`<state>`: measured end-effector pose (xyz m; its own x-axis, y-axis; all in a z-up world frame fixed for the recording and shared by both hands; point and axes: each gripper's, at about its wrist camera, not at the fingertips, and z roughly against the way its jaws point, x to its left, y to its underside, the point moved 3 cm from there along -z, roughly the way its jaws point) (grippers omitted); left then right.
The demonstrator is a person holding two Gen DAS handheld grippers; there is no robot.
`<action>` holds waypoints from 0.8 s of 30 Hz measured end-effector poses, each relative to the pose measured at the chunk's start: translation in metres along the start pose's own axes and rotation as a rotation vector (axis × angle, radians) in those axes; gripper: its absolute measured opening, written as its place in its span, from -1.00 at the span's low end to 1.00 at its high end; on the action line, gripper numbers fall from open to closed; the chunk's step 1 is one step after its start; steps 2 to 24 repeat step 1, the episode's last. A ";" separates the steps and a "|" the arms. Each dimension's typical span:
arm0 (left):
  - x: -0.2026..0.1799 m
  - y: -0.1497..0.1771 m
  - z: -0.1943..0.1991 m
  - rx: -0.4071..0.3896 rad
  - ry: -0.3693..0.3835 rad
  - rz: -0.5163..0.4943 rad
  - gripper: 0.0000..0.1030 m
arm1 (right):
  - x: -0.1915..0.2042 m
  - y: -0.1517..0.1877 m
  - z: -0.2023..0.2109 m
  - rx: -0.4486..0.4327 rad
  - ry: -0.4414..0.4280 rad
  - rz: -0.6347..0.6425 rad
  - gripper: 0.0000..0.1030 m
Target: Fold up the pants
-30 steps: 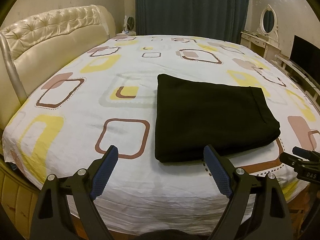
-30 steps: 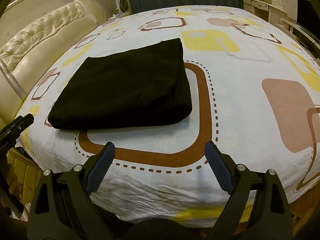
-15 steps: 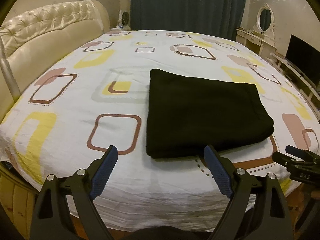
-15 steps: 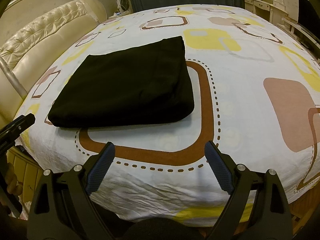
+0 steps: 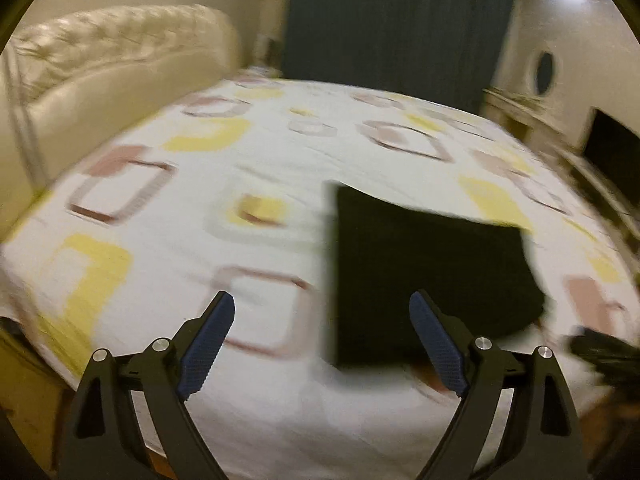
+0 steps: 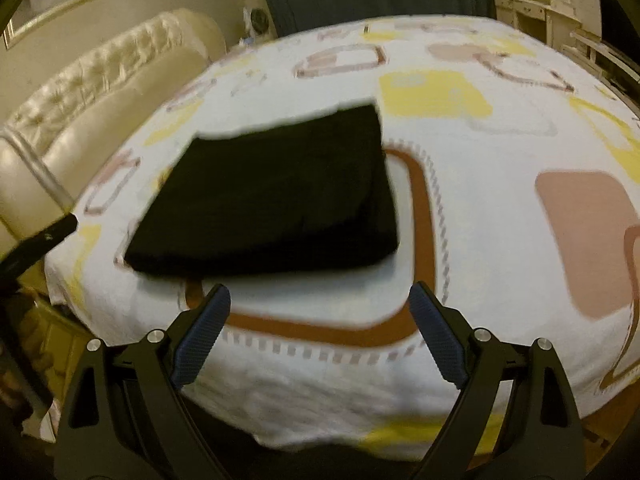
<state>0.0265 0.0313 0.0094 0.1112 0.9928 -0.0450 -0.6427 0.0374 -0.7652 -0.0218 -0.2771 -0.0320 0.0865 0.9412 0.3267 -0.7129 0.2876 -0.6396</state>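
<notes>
Where patterned bedsheet (image 6: 500, 248) spreads, folded pants (image 6: 272, 200) lie.

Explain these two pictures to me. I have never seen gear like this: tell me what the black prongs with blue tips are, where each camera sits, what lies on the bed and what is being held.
No robot here: a person carries a hand-held two-finger gripper in each hand, each with a wide-angle camera looking along its fingers. One picture looks past the left gripper, the other past the right gripper. The blue tips are the grip pads. On the patterned bed sheet lies a pair of black pants, folded into a neat rectangle. Both grippers stand open above the sheet and hold nothing. Beyond are a cream padded headboard and a dark curtain. Both pictures are blurred.
</notes>
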 end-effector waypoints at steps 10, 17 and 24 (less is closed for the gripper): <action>0.011 -0.008 -0.011 -0.012 -0.049 -0.003 0.71 | -0.010 -0.017 -0.004 -0.021 0.011 -0.014 0.83; 0.011 -0.008 -0.011 -0.012 -0.049 -0.003 0.71 | -0.010 -0.017 -0.004 -0.021 0.011 -0.014 0.83; 0.011 -0.008 -0.011 -0.012 -0.049 -0.003 0.71 | -0.010 -0.017 -0.004 -0.021 0.011 -0.014 0.83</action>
